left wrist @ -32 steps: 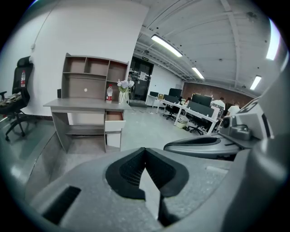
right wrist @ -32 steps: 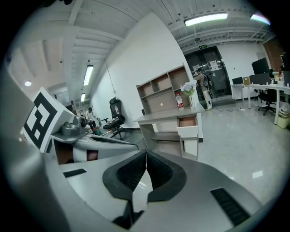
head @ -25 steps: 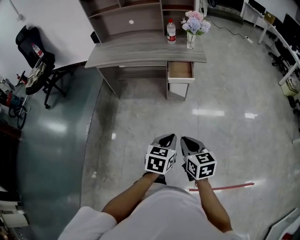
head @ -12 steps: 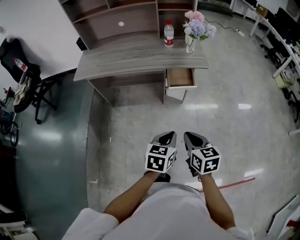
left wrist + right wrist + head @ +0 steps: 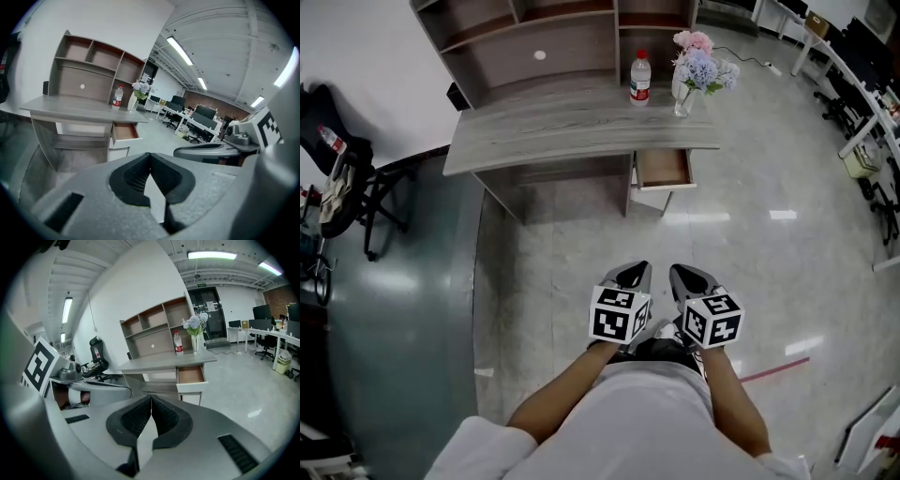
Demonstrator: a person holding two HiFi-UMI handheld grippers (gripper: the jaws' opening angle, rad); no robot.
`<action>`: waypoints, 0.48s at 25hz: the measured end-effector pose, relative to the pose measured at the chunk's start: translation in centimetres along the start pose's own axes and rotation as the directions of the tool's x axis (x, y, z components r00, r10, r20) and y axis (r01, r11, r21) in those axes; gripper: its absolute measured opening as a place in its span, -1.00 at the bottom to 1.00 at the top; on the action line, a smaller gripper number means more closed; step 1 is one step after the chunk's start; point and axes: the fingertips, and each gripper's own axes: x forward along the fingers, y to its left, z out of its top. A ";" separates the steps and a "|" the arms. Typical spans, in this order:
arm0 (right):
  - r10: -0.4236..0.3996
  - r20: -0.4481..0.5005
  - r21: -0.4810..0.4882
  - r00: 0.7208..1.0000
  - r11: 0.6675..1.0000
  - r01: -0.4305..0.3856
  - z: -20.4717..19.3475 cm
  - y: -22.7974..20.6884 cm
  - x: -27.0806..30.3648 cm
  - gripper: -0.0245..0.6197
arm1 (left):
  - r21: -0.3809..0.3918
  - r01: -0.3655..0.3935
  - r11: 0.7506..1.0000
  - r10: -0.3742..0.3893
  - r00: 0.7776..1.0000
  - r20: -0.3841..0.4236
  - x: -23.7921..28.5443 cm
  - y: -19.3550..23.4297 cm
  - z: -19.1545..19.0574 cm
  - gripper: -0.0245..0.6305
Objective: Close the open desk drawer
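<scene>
Drawer (image 5: 664, 169) open under worktop (image 5: 562, 127) right end. Left tool (image 5: 635, 274), right tool (image 5: 682, 275): both pressed together, empty, side by side, well apart from drawer.

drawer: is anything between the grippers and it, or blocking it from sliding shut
Nothing visible. Only bare floor lies between the left gripper, the right gripper and the open drawer, and nothing sticks out of the drawer.

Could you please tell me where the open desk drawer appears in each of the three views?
Head view: drawer upper centre, open, under the desk's right end.
Left gripper view: drawer left of centre.
Right gripper view: drawer right of centre.
Shared landmark: the water bottle on the desk above it.
</scene>
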 end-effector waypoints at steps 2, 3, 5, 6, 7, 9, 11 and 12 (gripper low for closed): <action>0.007 0.000 0.004 1.000 1.000 -0.007 0.2 0.2 0.6 -0.92 | 0.004 -0.005 1.000 0.005 1.000 0.003 -0.1 0.4 0.3 -0.92; 0.013 0.001 0.008 1.000 1.000 -0.013 0.3 0.3 0.9 -0.92 | 0.005 -0.009 1.000 0.009 1.000 0.004 -0.1 0.7 0.5 -0.92; 0.025 0.003 0.009 1.000 1.000 -0.025 0.7 0.6 1.7 -0.92 | 0.008 -0.019 1.000 0.019 1.000 0.006 0.0 1.4 0.9 -0.92; 0.032 0.005 0.008 0.999 0.999 -0.032 0.9 0.7 2.1 -0.92 | 0.011 -0.026 1.000 0.026 1.000 0.008 0.2 1.8 1.2 -0.92; 0.039 0.006 0.005 0.999 0.999 -0.039 1.2 0.8 2.6 -0.92 | 0.014 -0.032 0.999 0.032 0.999 0.012 0.4 2.2 1.5 -0.92; 0.055 0.007 -0.001 0.998 0.998 -0.055 1.6 0.8 3.4 -0.92 | 0.017 -0.044 0.999 0.044 0.999 0.020 0.8 2.8 2.1 -0.92; 0.068 0.007 -0.006 0.998 0.998 -0.068 1.8 0.5 4.2 -0.92 | 0.018 -0.055 0.998 0.055 0.998 0.023 1.3 3.3 2.5 -0.92; 0.073 0.008 -0.006 0.997 0.997 -0.073 2.0 0.3 4.8 -0.92 | 0.018 -0.061 0.998 0.060 0.998 0.022 1.7 3.7 2.6 -0.92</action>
